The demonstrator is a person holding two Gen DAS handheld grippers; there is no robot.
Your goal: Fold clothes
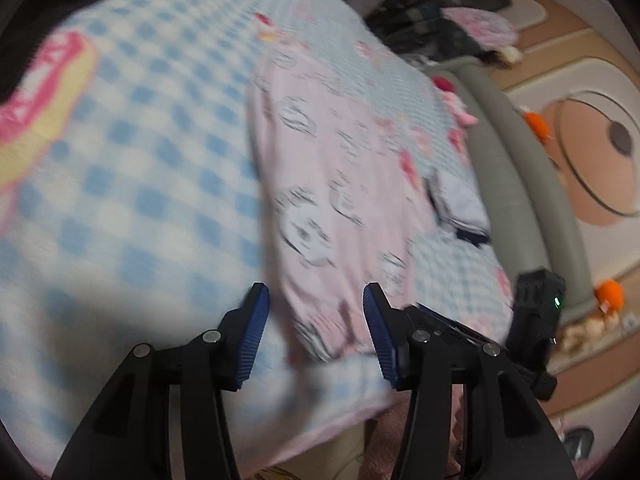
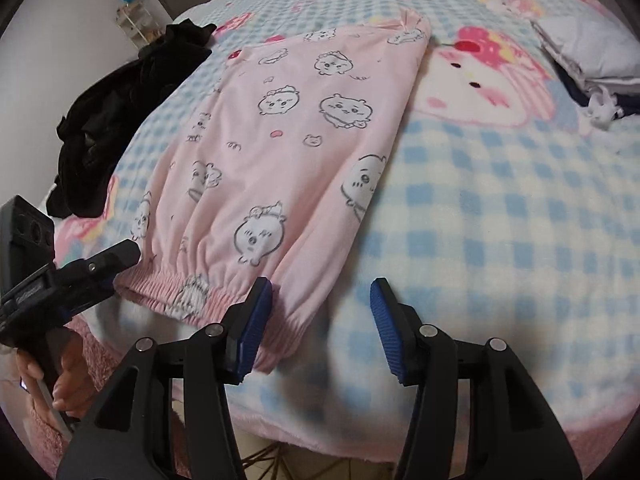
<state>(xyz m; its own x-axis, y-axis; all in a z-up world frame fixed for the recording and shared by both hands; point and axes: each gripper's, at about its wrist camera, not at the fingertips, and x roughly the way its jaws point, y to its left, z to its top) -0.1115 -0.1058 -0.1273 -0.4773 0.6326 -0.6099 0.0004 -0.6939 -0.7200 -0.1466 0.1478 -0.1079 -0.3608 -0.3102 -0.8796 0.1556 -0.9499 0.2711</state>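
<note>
Right wrist view: I see pink pajama pants [image 2: 288, 152] laid flat mid-frame on the checkered bed [image 2: 500, 208] (waistband nearest). My right claw [image 2: 320, 328] and left claw [image 1: 316, 332] both gape empty.

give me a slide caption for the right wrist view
Open right gripper poised at the waistband of pink pants on checked blanket.

Pink pajama pants [image 2: 288, 152] soft matt cloth; checked blanket [image 2: 500, 208] seemingly fleecy.
</note>
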